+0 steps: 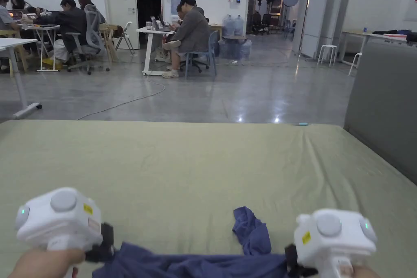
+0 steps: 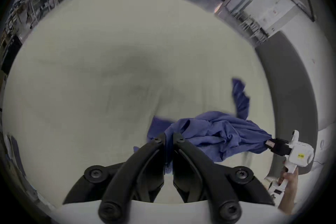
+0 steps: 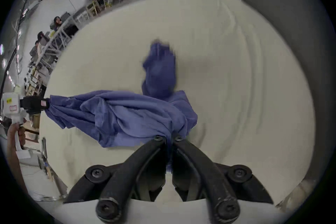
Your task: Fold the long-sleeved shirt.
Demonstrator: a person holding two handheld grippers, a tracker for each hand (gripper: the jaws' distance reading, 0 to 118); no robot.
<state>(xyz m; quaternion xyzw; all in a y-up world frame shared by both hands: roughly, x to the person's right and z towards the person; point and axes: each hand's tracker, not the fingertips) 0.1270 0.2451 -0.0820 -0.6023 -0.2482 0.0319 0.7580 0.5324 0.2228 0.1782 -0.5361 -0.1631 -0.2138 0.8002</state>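
The blue long-sleeved shirt (image 1: 191,264) was held bunched and stretched between the two tools, at the near edge of the bed (image 1: 195,160), which was covered by a green sheet. The left tool (image 2: 169,137) was closed on one end of the shirt, and the right tool (image 3: 169,138) was closed on the other end. One sleeve (image 1: 250,232) was lying loose toward the middle of the bed. No fold could be seen yet; it was judged that spreading flat and all folding remained.
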